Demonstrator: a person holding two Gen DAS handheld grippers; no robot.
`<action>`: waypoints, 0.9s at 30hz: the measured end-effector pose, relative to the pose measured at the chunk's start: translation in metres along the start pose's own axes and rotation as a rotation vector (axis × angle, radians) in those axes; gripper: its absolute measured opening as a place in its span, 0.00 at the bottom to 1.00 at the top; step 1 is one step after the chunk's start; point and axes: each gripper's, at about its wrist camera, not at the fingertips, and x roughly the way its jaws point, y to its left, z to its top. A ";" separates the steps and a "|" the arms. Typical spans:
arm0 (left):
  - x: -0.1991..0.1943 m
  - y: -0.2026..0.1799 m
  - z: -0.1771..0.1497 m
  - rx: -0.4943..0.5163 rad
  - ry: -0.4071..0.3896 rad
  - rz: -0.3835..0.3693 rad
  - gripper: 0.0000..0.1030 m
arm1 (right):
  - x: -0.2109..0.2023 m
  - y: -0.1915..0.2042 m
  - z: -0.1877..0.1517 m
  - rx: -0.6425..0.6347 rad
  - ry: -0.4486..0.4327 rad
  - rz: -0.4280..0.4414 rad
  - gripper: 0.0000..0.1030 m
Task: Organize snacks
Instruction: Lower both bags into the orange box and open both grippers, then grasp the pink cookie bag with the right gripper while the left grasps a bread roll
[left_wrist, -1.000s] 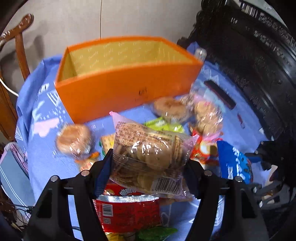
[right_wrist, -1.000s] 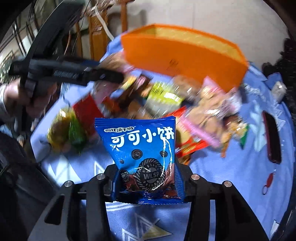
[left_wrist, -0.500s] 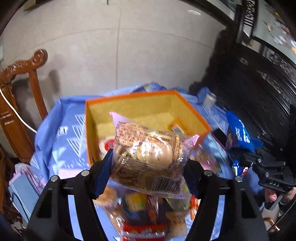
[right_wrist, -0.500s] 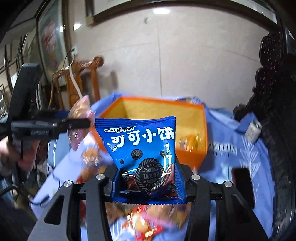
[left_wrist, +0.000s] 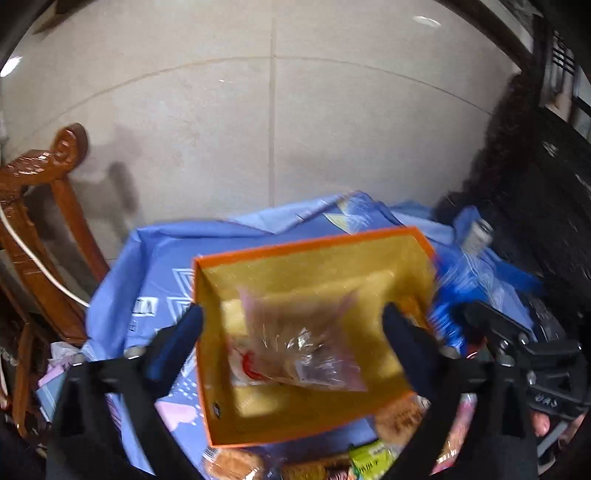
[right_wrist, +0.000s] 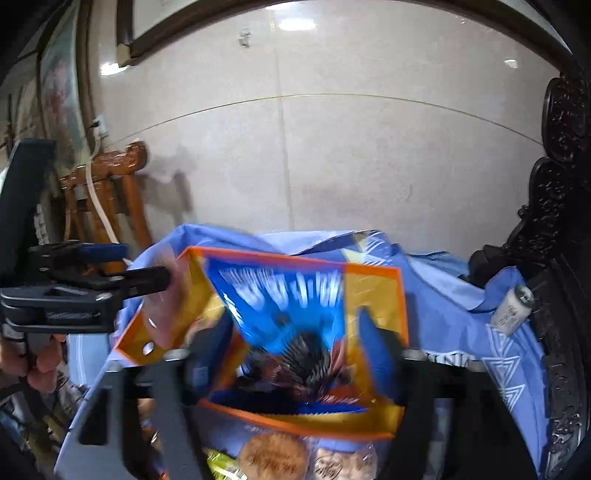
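My left gripper (left_wrist: 291, 325) is opening, the clear biscuit bag (left_wrist: 295, 347) loose between its jaws over the orange box (left_wrist: 258, 258). My right gripper (right_wrist: 295, 343) is opening too, the blue cookie packet (right_wrist: 284, 306) free between them above that box.

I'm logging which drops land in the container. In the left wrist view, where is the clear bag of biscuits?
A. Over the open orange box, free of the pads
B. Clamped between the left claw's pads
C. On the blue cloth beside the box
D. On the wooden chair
A. The clear bag of biscuits shows blurred over the yellow inside of the orange box, while the left claw has its jaws opening, pads clear of it.
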 end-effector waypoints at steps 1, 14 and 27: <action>-0.002 0.002 0.001 -0.006 -0.006 -0.010 0.96 | -0.002 0.000 0.002 0.006 -0.006 0.008 0.77; -0.032 0.011 -0.029 -0.062 -0.006 -0.032 0.96 | -0.039 0.006 -0.019 0.007 0.002 0.000 0.83; -0.067 0.031 -0.142 -0.133 0.091 -0.023 0.96 | -0.057 0.017 -0.157 0.066 0.217 -0.032 0.85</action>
